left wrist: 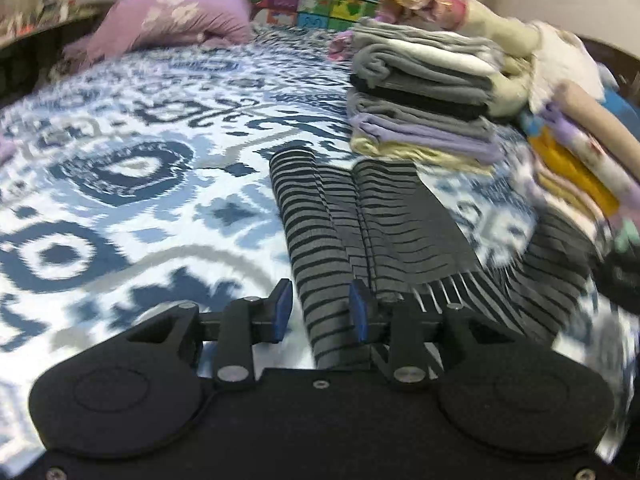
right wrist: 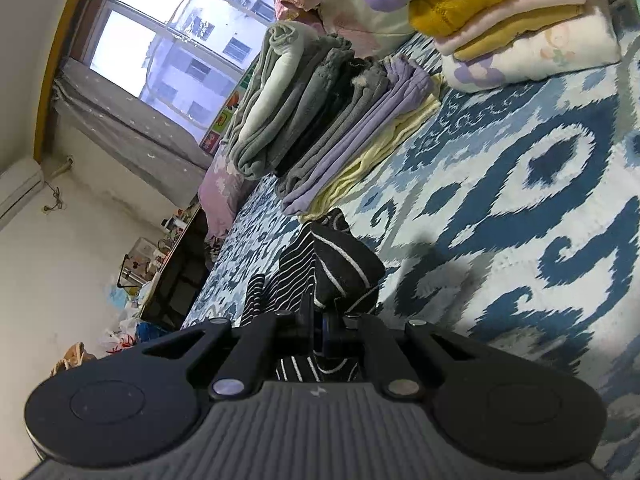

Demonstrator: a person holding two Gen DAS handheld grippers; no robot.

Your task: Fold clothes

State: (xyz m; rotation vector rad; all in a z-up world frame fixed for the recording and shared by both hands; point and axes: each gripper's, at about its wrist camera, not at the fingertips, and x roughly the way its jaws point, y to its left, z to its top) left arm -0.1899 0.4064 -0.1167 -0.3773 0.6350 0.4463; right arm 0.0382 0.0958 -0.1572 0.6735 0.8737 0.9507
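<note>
Left claw [left wrist: 320, 312] stands apart with a strip of the striped garment [left wrist: 320, 240] running loose between its blue pads, right claw [right wrist: 316, 326] is clamped on that garment's bunched dark end, all on the patterned bedspread [left wrist: 140, 200], folded stack [left wrist: 420, 100] beyond.

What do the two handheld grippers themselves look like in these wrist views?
Both are matte black, with two round side lobes, angular linkage arms and silver pivot bolts. The left gripper has blue pads on its fingers. The right gripper has a grey ribbed body with a small pale logo.
</note>
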